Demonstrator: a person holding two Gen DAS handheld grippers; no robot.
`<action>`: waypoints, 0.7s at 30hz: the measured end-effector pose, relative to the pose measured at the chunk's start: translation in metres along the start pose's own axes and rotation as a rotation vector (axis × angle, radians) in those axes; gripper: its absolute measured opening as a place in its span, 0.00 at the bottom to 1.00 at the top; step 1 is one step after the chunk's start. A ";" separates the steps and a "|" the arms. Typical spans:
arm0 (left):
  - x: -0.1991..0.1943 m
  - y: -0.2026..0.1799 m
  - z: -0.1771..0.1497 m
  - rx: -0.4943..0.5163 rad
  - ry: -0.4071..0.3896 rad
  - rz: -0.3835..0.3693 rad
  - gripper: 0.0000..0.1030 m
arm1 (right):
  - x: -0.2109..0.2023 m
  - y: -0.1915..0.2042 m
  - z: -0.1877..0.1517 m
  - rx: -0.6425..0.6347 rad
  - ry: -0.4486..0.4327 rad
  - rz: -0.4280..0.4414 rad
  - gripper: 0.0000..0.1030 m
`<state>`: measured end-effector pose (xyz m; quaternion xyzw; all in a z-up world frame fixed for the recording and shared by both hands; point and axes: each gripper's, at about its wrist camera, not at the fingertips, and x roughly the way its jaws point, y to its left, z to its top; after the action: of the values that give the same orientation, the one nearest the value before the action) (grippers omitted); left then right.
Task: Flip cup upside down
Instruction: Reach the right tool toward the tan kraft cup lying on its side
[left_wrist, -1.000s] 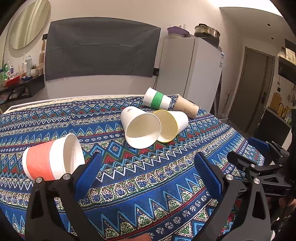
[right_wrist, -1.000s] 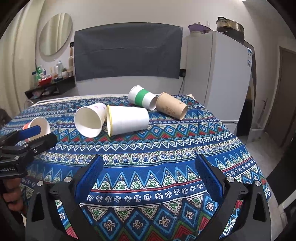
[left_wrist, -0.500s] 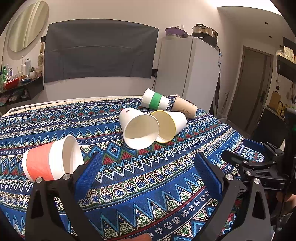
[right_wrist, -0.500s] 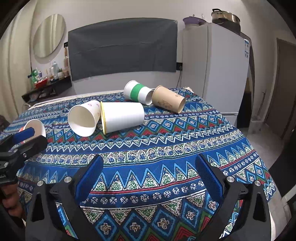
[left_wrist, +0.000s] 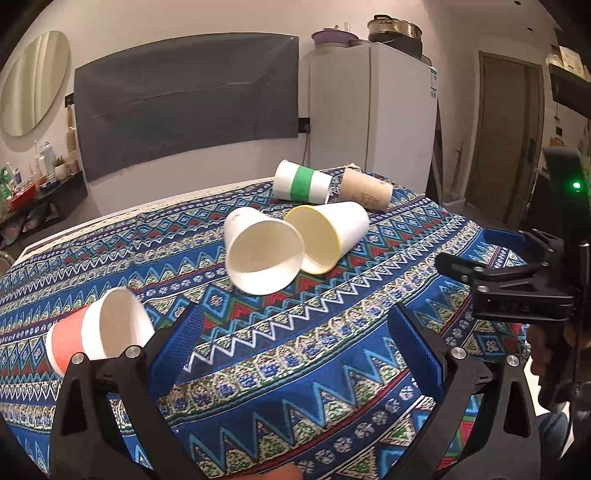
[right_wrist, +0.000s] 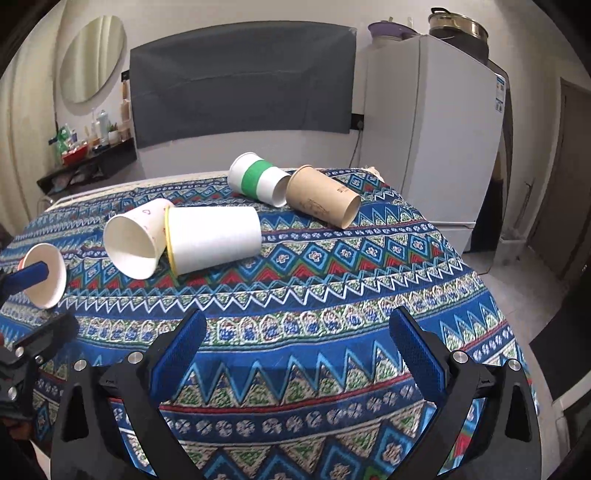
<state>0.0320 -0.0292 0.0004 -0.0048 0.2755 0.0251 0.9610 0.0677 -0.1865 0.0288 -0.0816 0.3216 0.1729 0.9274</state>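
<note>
Several paper cups lie on their sides on the patterned tablecloth (left_wrist: 332, 354). A red-banded cup (left_wrist: 96, 336) lies at the left, just beside my left gripper's left finger. A plain white cup (left_wrist: 262, 251) and a yellow-rimmed white cup (left_wrist: 328, 232) touch in the middle; they also show in the right wrist view (right_wrist: 136, 240) (right_wrist: 214, 238). A green-banded cup (right_wrist: 256, 181) and a brown cup (right_wrist: 321, 201) lie at the back. My left gripper (left_wrist: 295, 343) is open and empty. My right gripper (right_wrist: 295, 350) is open and empty above the near cloth.
A white fridge (right_wrist: 436, 122) stands behind the table's right corner. A dark panel (right_wrist: 240, 81) hangs on the back wall. A shelf with bottles (right_wrist: 88, 147) is at the far left. The table's right edge (right_wrist: 509, 332) drops to the floor.
Both grippers have moved forward and tilted a little; the cups look nearer. The red-banded cup now sits lower left in the left view. No cup has moved.
</note>
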 end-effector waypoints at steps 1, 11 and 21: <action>0.000 -0.001 0.004 0.001 -0.009 0.004 0.94 | 0.003 -0.001 0.004 -0.014 0.007 0.003 0.92; 0.014 -0.002 0.040 -0.043 0.025 0.056 0.94 | 0.047 -0.012 0.050 -0.157 0.079 0.021 0.92; 0.051 0.007 0.053 -0.070 0.132 0.000 0.94 | 0.133 -0.047 0.113 -0.150 0.187 0.148 0.92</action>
<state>0.1026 -0.0191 0.0182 -0.0401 0.3372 0.0344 0.9399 0.2472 -0.1642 0.0360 -0.1424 0.3980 0.2557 0.8694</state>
